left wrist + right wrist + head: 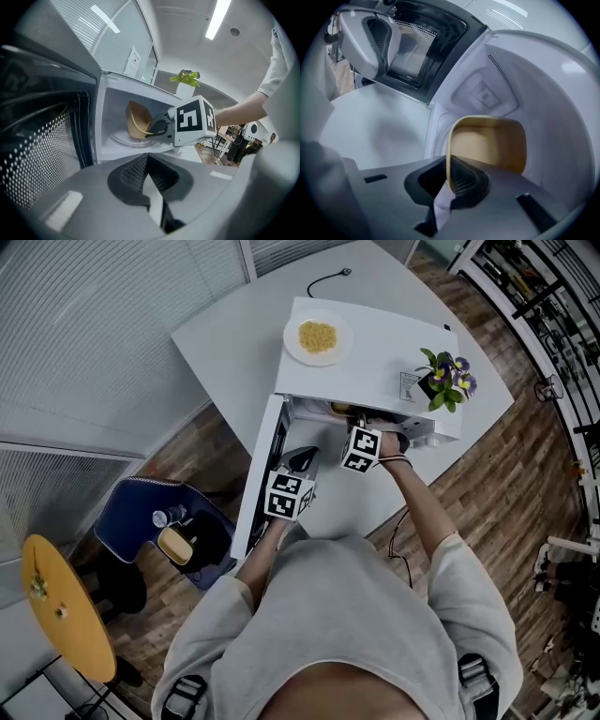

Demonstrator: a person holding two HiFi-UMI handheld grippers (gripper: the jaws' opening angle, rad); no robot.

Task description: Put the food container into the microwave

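Note:
The white microwave (375, 357) stands on a white table, its door (260, 470) swung open to the left. My right gripper (449, 177) reaches into the cavity, shut on the rim of a tan food container (487, 145). The container hangs tilted over the glass turntable (123, 139). From the left gripper view, the container (136, 121) and the right gripper (159, 127) show inside the cavity. My left gripper (147, 161) hovers in front of the open door (42, 140), shut and empty. In the head view the left gripper (286, 493) is below and left of the right gripper (361, 448).
A plate of yellow food (318, 337) and a pot of flowers (446, 376) sit on top of the microwave. A black cable (328, 279) runs off behind it. On the floor to the left are a blue chair (155, 512) and a round yellow table (66, 610).

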